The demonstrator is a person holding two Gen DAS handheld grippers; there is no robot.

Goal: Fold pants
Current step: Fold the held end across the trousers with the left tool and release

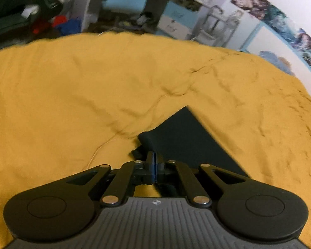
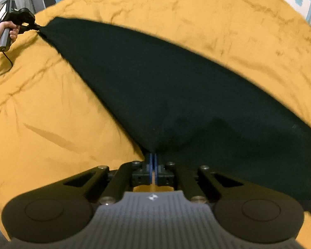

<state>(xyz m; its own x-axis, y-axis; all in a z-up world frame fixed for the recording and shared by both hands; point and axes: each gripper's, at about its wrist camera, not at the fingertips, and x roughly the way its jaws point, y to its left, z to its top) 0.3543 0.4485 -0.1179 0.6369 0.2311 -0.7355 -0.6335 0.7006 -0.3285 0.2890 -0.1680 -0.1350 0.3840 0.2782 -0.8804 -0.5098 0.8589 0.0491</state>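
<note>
My left claw (image 2: 36,27) is clamped on one end of the dark pants (image 2: 155,87) near the bed's (image 2: 51,114) far left edge. The pants stretch taut across the yellow cover toward me, where my right claw (image 2: 153,157) is pinched tight on the other end.

No readable text anywhere; the posters (image 1: 280,18) at two o'clock in the left wrist view are too blurred.
</note>
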